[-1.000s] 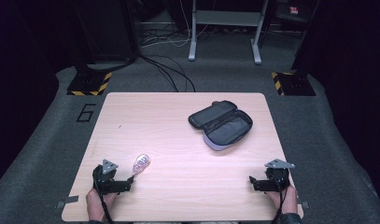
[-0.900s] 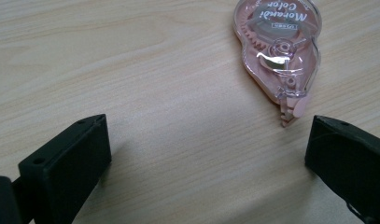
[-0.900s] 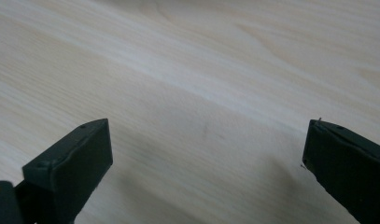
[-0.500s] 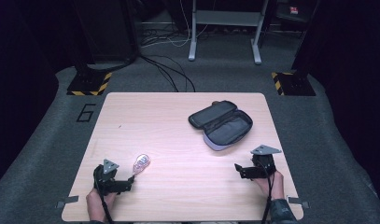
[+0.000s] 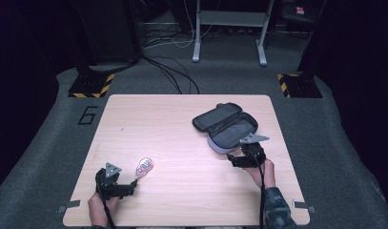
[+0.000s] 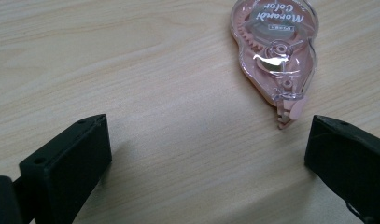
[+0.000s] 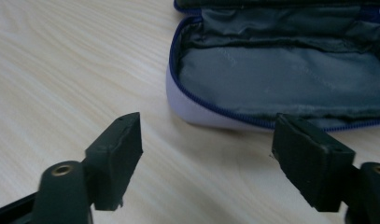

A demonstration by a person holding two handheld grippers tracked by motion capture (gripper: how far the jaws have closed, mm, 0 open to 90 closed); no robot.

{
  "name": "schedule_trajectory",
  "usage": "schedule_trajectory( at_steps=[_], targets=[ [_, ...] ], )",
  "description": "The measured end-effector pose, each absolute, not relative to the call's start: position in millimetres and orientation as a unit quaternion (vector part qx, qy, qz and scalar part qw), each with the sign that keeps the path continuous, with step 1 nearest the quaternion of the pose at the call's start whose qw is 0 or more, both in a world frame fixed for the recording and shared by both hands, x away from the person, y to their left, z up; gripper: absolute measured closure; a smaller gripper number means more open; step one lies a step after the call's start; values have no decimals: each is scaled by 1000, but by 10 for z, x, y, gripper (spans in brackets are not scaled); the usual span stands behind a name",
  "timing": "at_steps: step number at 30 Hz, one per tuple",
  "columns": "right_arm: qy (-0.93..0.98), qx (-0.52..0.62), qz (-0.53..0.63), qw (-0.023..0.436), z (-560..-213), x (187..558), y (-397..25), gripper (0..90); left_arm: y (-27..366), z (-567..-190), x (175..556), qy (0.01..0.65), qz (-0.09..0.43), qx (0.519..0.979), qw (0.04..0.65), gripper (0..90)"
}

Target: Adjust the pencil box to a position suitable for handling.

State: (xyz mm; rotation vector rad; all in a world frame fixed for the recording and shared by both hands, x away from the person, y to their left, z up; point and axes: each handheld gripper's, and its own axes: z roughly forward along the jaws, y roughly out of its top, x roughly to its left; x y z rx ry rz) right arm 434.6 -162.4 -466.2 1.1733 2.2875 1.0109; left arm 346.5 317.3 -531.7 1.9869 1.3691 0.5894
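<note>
Jaws on both grippers stand spread apart and hold nothing. The left gripper (image 5: 133, 183) sits at the near left of the counter (image 5: 182, 119), the pink correction tape (image 6: 274, 51) just ahead of it, its tip near one jaw. The right gripper (image 5: 233, 160) faces the near rim of the unzipped pencil case (image 7: 276, 79). The tape looks light, stiff and smooth, likely to skid; its flat sides at the wide body seem the best hold. The case is soft fabric; its rim would fold.
</note>
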Motion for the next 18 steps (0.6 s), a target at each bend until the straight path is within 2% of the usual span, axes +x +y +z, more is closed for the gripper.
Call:
schedule_trajectory(
  at_steps=[1,3,4,5,13,15,18],
  targets=[
    [814,416,356,195,-4658,4381,-1586,317,3173,-5317,3464,522,225,757,323,4],
    [817,414,355,186,-4643,4478,-1478,411,3177,-5316,3466,520,225,758,322,5],
    [817,414,355,186,-4643,4478,-1478,411,3177,-5316,3466,520,225,758,322,5],
    [820,410,347,197,-4655,4541,-1408,467,3176,-5317,3467,521,225,758,323,5],
    [835,400,332,180,-4711,4691,-1251,597,3176,-5320,3471,520,226,757,324,5],
    [836,398,335,175,-4759,4723,-1204,673,3174,-5322,3471,520,227,756,326,5],
    [841,400,324,167,-4790,4734,-1158,741,3174,-5322,3471,520,227,756,325,5]
  ],
)
